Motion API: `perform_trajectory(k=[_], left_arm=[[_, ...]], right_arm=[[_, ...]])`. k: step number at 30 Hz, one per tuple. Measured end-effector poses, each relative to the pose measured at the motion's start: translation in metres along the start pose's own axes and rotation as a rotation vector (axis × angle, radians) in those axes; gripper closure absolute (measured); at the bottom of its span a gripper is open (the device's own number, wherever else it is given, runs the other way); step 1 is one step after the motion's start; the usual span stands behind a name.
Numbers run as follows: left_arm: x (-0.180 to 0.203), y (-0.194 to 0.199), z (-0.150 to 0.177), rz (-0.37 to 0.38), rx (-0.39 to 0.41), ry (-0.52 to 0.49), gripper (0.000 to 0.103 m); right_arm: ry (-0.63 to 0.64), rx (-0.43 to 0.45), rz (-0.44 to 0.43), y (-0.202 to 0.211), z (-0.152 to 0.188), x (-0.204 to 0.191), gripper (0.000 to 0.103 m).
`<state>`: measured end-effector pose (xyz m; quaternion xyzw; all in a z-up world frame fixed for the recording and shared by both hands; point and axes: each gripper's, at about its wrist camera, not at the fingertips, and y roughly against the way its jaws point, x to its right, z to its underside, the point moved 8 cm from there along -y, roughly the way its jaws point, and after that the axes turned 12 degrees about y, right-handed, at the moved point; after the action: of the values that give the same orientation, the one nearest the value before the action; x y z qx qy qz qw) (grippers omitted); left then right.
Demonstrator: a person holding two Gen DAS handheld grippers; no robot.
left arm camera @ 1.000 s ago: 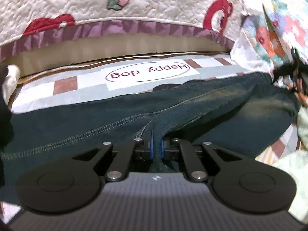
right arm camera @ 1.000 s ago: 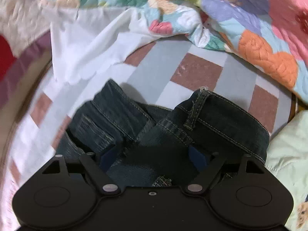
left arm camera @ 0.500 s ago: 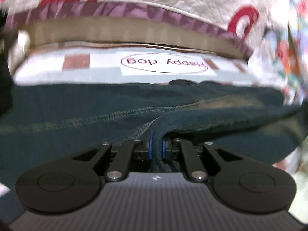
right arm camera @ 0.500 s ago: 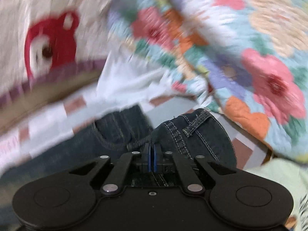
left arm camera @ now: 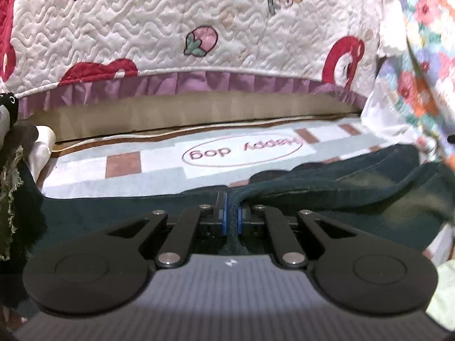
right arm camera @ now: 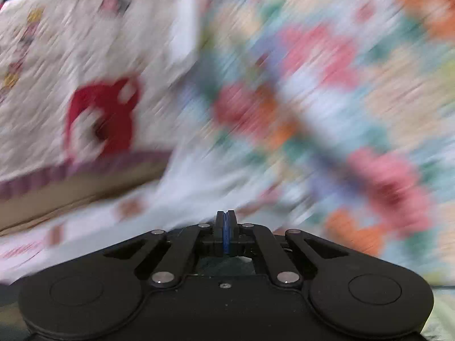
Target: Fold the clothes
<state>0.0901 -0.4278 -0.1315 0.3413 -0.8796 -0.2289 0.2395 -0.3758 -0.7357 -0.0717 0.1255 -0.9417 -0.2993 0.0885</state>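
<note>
L tool [left arm camera: 231,213] pinches a fold of the dark jeans [left arm camera: 327,199], spread across the checked mat [left arm camera: 159,167]. R tool [right arm camera: 225,228] closed tight; held cloth barely visible, view blurred.

Black gripper [left arm camera: 231,213], blue pads [left arm camera: 224,213], silver screws

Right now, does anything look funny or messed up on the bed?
The left claw pinches the dark jeans, which lie bunched and rumpled, not flat. At the left edge a frayed, ragged fabric edge shows. The "Happy dog" label on the mat reads upside down from here. The right claw's view is too blurred to judge.
</note>
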Motion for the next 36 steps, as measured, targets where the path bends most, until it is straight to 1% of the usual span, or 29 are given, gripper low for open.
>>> perform_trajectory(k=[1,2,4,5,6,9,11,13,16,17,20,22,24,32,33,34,35,36], left_arm=[[-0.001,0.002,0.003,0.006,0.006,0.006,0.097],[-0.002,0.003,0.006,0.012,0.012,0.013,0.097],[-0.003,0.006,0.011,0.022,0.028,0.02,0.097],[-0.003,0.008,0.011,0.024,0.041,0.017,0.097],[-0.002,0.009,0.011,0.023,0.049,0.009,0.097],[0.001,0.01,0.012,0.016,0.057,-0.018,0.097],[0.001,0.012,0.013,0.022,0.063,-0.018,0.097],[0.0,0.012,0.014,0.026,0.066,-0.012,0.097],[0.0,0.014,0.014,0.027,0.089,-0.019,0.097],[0.0,0.015,0.015,0.025,0.095,-0.026,0.097],[0.0,0.016,0.015,0.024,0.1,-0.029,0.097],[-0.001,0.016,0.015,0.028,0.102,-0.024,0.097],[-0.001,0.016,0.015,0.034,0.101,-0.021,0.096],[-0.006,0.011,0.02,0.039,0.077,-0.013,0.096],[-0.007,0.009,0.022,0.037,0.064,-0.01,0.095],[-0.008,0.007,0.023,0.034,0.051,-0.007,0.095],[-0.009,0.005,0.024,0.032,0.038,-0.004,0.095],[-0.01,0.003,0.026,0.029,0.025,-0.001,0.095]], right_arm=[[-0.026,-0.071,-0.036,-0.009,0.007,-0.004,0.101],[-0.051,-0.142,-0.072,-0.018,0.015,-0.008,0.096],[-0.129,-0.235,-0.089,-0.03,0.027,-0.012,0.071],[-0.174,-0.271,-0.096,-0.035,0.033,-0.014,0.048],[-0.212,-0.302,-0.1,-0.039,0.036,-0.016,0.039],[-0.257,-0.343,-0.073,-0.046,0.033,-0.02,0.038],[-0.237,-0.393,-0.042,-0.053,0.03,-0.025,0.034],[-0.208,-0.448,-0.009,-0.062,0.026,-0.03,0.034],[-0.24,-0.486,0.043,-0.071,0.023,-0.035,0.031],[-0.241,-0.496,0.049,-0.073,0.022,-0.038,0.03],[-0.139,-0.542,0.085,-0.084,0.03,-0.05,0.03],[-0.073,-0.581,0.13,-0.09,0.043,-0.052,0.03],[-0.06,-0.581,0.151,-0.09,0.055,-0.049,0.03],[-0.099,-0.548,0.09,-0.088,0.071,-0.038,0.031],[-0.102,-0.552,0.08,-0.089,0.071,-0.039,0.035],[-0.103,-0.548,0.072,-0.088,0.071,-0.038,0.045],[-0.121,-0.53,0.061,-0.086,0.072,-0.036,0.071],[-0.148,-0.507,0.049,-0.084,0.075,-0.033,0.079]])
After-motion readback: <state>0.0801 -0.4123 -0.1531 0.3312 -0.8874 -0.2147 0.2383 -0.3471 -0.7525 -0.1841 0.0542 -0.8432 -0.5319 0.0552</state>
